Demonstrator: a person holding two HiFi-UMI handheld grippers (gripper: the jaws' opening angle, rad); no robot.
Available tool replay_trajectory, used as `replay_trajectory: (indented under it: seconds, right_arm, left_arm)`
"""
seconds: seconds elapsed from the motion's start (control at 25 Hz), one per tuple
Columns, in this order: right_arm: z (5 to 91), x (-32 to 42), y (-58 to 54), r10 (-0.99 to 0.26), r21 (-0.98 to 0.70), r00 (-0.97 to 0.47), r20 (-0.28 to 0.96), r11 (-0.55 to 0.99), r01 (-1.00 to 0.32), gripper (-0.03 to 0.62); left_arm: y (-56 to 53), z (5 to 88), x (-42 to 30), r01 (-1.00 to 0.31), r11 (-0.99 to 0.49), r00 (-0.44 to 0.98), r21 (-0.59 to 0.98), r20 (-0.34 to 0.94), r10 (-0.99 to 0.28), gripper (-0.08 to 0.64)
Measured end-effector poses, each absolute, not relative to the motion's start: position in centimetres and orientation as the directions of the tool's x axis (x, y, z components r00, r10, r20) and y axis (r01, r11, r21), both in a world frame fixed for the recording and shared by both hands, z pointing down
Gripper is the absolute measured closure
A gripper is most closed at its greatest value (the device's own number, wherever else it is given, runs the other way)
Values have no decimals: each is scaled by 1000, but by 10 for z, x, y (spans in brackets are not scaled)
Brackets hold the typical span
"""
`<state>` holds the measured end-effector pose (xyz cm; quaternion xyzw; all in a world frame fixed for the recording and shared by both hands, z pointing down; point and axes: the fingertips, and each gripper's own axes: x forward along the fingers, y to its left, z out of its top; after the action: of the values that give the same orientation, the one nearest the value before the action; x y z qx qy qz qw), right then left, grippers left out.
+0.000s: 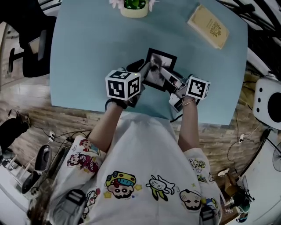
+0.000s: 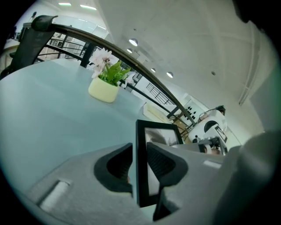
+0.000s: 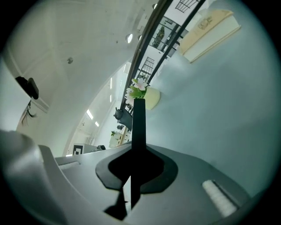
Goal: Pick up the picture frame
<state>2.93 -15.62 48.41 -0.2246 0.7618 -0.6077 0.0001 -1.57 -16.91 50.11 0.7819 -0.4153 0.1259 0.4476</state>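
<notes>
The black picture frame [image 1: 159, 66] is held tilted up over the near edge of the light-blue table [image 1: 83, 57], between both grippers. My right gripper [image 1: 163, 74] is shut on the frame's right side. In the right gripper view the frame [image 3: 138, 127] shows edge-on, pinched in my right gripper [image 3: 137, 169]. My left gripper [image 1: 145, 68] reaches the frame's left side. In the left gripper view the frame [image 2: 156, 126] stands between the pads of my left gripper [image 2: 139, 165], and a thin gap shows beside the left pad. Whether the frame's lower edge touches the table is hidden.
A pale pot with a flowering plant [image 1: 134, 8] stands at the table's far edge. A cream book [image 1: 208, 26] lies at the far right. A black chair [image 1: 30, 44] is left of the table, and a white device [image 1: 268, 103] is to its right.
</notes>
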Motion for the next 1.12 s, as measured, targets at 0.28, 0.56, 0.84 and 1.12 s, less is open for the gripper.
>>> replay_trajectory:
  seconds: [0.28,0.56,0.84,1.12]
  right_arm:
    - [440,45,-159,-443,-861,-847,295,261,-437,568]
    - [382,57,-156,-532,-743,-795,290,399,-538,568]
    - [325,63,-146,-615,-579,-740,272,509,-637,568]
    - [297,79,-136,-717,-312,-624,311,543,-779,568]
  left_arm:
    - [-169,450,-15,-748,-345,640,567,480,-600,462]
    - [-160,396,-28,-764,-421,627,489,409,-662,460]
    - [-151,351,-43,-797,-490,599,353,358,-716,462]
    - [-141,324,-54,-825,-516,565,230,330,-756,462]
